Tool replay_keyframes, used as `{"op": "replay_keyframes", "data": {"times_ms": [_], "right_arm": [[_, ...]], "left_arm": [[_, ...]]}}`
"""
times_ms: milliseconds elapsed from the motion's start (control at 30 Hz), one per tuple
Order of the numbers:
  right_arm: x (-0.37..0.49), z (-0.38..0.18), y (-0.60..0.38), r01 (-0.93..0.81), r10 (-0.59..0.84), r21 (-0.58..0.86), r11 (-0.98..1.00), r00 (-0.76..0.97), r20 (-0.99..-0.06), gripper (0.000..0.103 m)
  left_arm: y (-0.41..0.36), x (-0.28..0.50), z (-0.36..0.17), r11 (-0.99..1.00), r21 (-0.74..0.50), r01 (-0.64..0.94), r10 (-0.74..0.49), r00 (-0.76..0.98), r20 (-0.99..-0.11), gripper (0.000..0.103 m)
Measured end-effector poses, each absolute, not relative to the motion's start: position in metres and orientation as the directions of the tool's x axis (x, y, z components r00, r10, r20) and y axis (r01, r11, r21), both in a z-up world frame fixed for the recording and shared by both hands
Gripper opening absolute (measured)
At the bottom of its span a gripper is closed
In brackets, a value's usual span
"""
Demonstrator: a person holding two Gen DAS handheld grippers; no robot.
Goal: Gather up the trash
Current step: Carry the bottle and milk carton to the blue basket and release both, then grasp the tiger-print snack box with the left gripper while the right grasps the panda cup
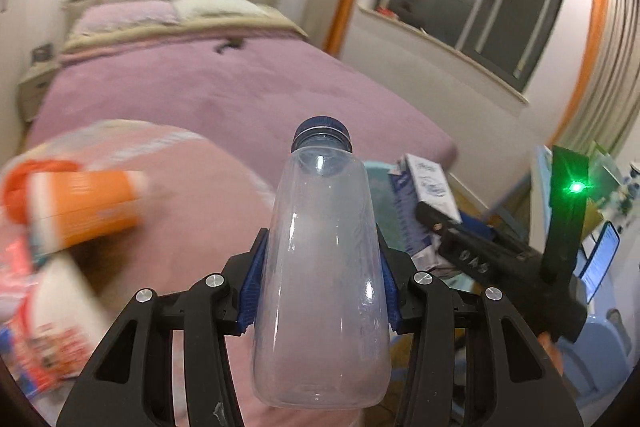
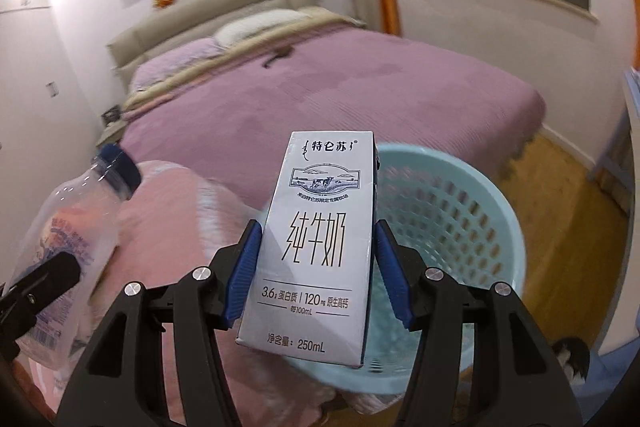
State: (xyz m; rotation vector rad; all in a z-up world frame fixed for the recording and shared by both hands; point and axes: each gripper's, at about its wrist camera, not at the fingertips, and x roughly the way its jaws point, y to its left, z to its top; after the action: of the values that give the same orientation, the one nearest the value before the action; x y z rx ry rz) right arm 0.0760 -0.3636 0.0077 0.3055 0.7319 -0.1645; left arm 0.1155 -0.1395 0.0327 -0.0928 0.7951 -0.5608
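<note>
Left gripper (image 1: 320, 287) pinching clear bottle (image 1: 320, 267); right gripper (image 2: 316, 271) pinching milk carton (image 2: 316, 247), blue basket (image 2: 460, 211) at 3 o'clock (pink bed (image 2: 360, 99) behind). Blurred orange packet (image 1: 76, 203) at 9 o'clock.

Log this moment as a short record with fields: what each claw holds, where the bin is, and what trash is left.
left claw: shut on clear bottle, blue cap away from camera
right claw: shut on milk carton, upright, label facing camera
bin: light blue, perforated, just behind the carton, on wood floor beside bed
bin contents: cannot tell
left on pink blanket: orange cup, red-and-white wrappers, blurred
task state: both items held, none dropped in the bin yet
</note>
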Motion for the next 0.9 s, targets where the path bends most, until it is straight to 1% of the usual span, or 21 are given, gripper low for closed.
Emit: {"op": "replay_keyframes", "data": {"times_ms": [133,267,300,333,367,433,600,767,900], "right_arm": [[0.083,-0.021,-0.386,0.322,-0.070,0.210,0.923,0.678,-0.732,0.054],[0.085,-0.039,-0.398,0.368,-0.082,0.212,0.905,0.641,-0.763,0.057],[0.084,-0.042,-0.401,0.379,-0.090,0.208,0.902,0.635,-0.767,0.057],[0.085,-0.044,-0.404,0.385,-0.090,0.210,0.899,0.631,-0.770,0.057],[0.084,-0.045,-0.405,0.387,-0.084,0.219,0.896,0.631,-0.771,0.057],[0.082,-0.042,-0.406,0.389,-0.088,0.221,0.894,0.637,-0.765,0.058],[0.071,-0.026,-0.400,0.379,-0.097,0.226,0.897,0.669,-0.737,0.058],[0.055,0.004,-0.374,0.308,-0.062,0.243,0.920,0.725,-0.685,0.058],[0.043,0.033,-0.337,0.213,-0.012,0.245,0.946,0.777,-0.630,0.058]], "left_arm": [[-0.179,0.137,0.004,0.827,-0.315,0.467,-0.539,0.497,-0.680,0.046],[-0.199,0.149,-0.017,0.826,-0.300,0.476,-0.534,0.494,-0.686,0.047],[-0.201,0.148,-0.019,0.830,-0.287,0.479,-0.527,0.505,-0.684,0.050],[-0.200,0.147,-0.020,0.832,-0.279,0.480,-0.523,0.512,-0.681,0.059],[-0.198,0.145,-0.019,0.831,-0.277,0.483,-0.527,0.523,-0.670,0.065],[-0.192,0.137,-0.010,0.829,-0.273,0.489,-0.533,0.541,-0.651,0.068],[-0.168,0.114,0.014,0.831,-0.282,0.479,-0.543,0.590,-0.598,0.068],[-0.136,0.082,0.043,0.843,-0.267,0.466,-0.532,0.652,-0.540,0.069],[-0.096,0.049,0.065,0.864,-0.256,0.433,-0.502,0.717,-0.484,0.069]]}}
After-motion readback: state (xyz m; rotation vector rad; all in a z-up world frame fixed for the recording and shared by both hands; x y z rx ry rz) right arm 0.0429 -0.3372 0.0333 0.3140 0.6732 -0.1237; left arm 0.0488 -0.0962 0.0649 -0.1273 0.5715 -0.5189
